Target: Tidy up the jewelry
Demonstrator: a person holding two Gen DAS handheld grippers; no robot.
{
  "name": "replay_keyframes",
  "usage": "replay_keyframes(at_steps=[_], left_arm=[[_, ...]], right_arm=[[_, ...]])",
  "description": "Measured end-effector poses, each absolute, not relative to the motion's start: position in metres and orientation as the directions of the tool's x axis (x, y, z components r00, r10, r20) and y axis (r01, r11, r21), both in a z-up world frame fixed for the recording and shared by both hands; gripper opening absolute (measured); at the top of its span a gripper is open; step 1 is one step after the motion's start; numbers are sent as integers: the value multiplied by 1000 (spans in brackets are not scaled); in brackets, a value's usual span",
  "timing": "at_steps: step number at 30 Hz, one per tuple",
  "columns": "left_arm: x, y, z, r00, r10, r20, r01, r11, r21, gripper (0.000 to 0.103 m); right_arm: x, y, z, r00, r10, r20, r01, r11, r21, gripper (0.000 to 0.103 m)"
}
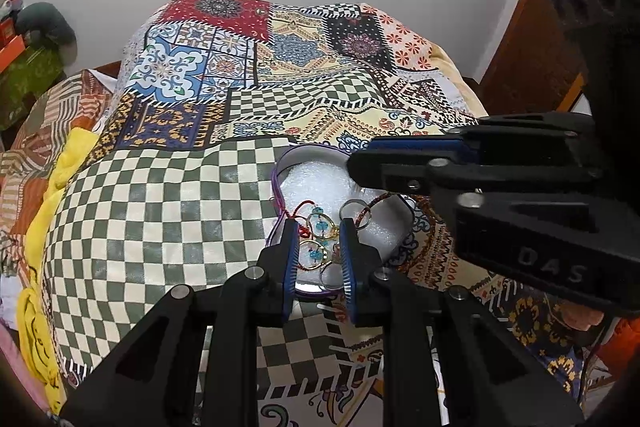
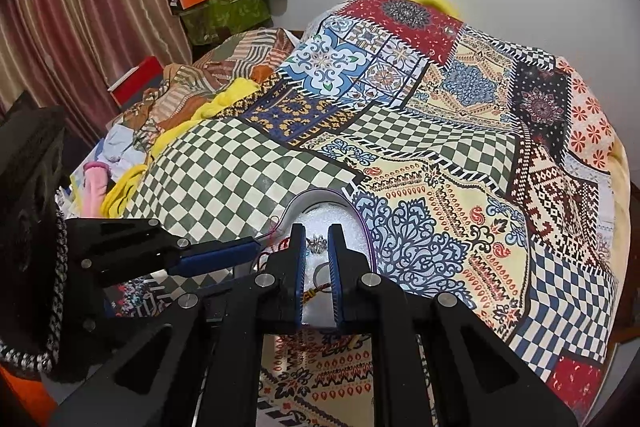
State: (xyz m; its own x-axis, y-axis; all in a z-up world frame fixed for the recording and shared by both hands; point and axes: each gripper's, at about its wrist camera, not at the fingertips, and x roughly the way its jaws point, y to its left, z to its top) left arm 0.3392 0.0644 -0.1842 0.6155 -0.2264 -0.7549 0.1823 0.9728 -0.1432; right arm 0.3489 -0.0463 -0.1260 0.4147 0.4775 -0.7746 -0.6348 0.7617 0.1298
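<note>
On the bed covered with a patchwork bedspread [image 1: 168, 195] of green-white checks and ornament panels lies a shallow heart-shaped box with a purple rim and white foam lining [image 1: 320, 175]. All the jewelry is inside it, in the near half.

At the left of the box, the left gripper [image 1: 316, 239] is low over the pile, with its jaws spread. Between them lie gold wire earrings with turquoise beads [image 1: 320, 227], and a red cord bracelet [image 1: 300, 215] passes just beside the left jaw. The earrings lie straight ahead of these jaws, with their long axis running near to far, about in line with the fingers.

A little to the right is a plain silver ring [image 1: 356, 213], touching a braided red-gold cord [image 1: 376, 205]. At the right side the right gripper [image 2: 316, 247] reaches in; its jaws are also spread and hold nothing. In its own view a small silver ornament [image 2: 316, 243] sits between the tips, and the ring is nearer.

I judge the left gripper is closer to the earrings, so it should close on them.
</note>
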Motion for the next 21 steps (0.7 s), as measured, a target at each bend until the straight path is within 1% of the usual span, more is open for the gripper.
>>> replay_keyframes(at_steps=[1, 2, 3, 4, 5, 10, 14, 18, 21], left_arm=[[337, 65, -182, 618, -221, -755, 176, 974, -142, 23], [335, 66, -179, 622, -216, -753, 169, 976, -140, 26], [333, 67, -176, 627, -209, -750, 162, 977, -137, 34], [330, 68, -173, 636, -203, -744, 154, 979, -135, 37], [326, 69, -167, 647, -199, -736, 147, 980, -136, 38], [306, 75, -138, 685, -182, -705, 117, 983, -140, 38], [281, 79, -103, 740, -153, -655, 84, 987, -135, 38], [244, 79, -61, 808, -121, -576, 55, 990, -131, 38], [205, 75, -25, 868, -98, -486, 41, 991, -126, 38]], right_arm=[[348, -47, -124, 417, 480, -772, -633, 763, 132, 15], [346, -49, -121, 421, 482, -768, -630, 765, 134, 20], [344, -51, -118, 426, 484, -764, -628, 767, 136, 29], [341, -53, -114, 434, 487, -758, -624, 769, 137, 33], [338, -56, -109, 446, 490, -749, -620, 773, 137, 36], [316, -68, -85, 515, 478, -712, -601, 793, 98, 36], [288, -84, -56, 563, 498, -659, -592, 800, 99, 36], [253, -101, -21, 641, 505, -578, -568, 818, 85, 36], [224, -114, 5, 690, 519, -505, -555, 827, 91, 36]])
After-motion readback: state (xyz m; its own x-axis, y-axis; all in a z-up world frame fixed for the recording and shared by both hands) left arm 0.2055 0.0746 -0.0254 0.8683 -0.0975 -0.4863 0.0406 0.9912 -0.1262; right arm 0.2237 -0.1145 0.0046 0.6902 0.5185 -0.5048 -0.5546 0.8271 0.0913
